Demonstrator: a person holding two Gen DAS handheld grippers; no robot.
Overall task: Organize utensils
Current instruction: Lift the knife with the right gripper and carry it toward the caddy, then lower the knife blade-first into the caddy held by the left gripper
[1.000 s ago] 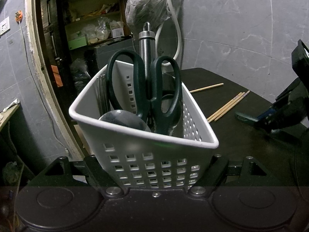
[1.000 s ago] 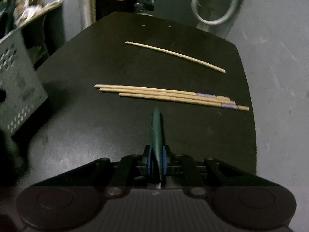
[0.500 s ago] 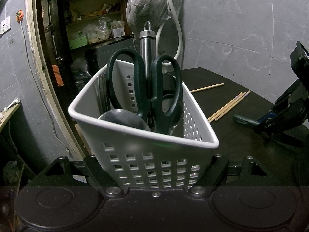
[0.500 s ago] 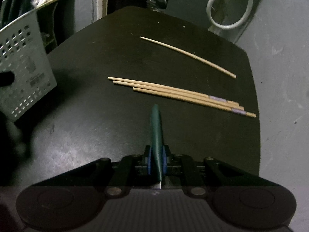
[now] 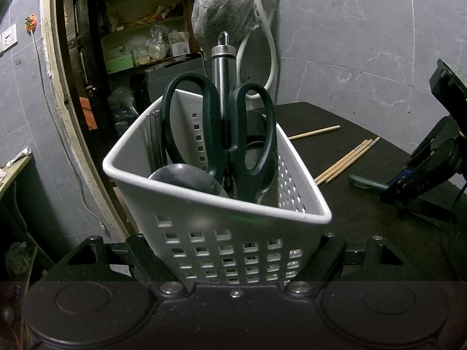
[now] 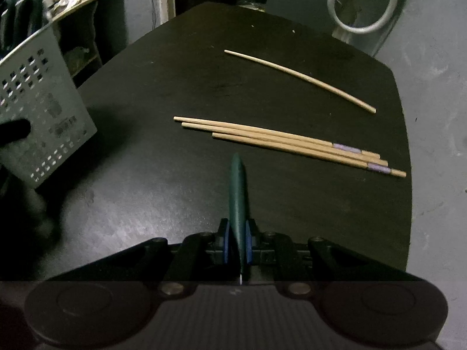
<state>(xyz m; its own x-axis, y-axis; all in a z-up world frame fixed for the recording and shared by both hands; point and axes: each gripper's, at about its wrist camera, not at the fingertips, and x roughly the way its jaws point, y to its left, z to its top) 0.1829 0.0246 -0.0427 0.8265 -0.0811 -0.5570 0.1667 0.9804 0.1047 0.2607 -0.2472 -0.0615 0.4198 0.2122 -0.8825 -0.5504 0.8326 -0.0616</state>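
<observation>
Clamping a white basket (image 5: 233,233) of scissors (image 5: 233,134), the left hand-held gripper (image 5: 233,262) sits half-spread. The right hand-held gripper (image 6: 237,245) pinches a green handle (image 6: 238,186) nearly closed; chopsticks (image 6: 277,140) lie ahead of it on the bench (image 6: 175,87).

Scissors (image 5: 230,134) in basket (image 5: 221,204)

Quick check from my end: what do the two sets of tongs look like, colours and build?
Both tongs are matte black, with angular triangular finger brackets, silver screws and round recessed discs on the body. The right tongs have blue pads; a thin black cable trails beside them in the left view. The left tongs show no coloured pads.
</observation>
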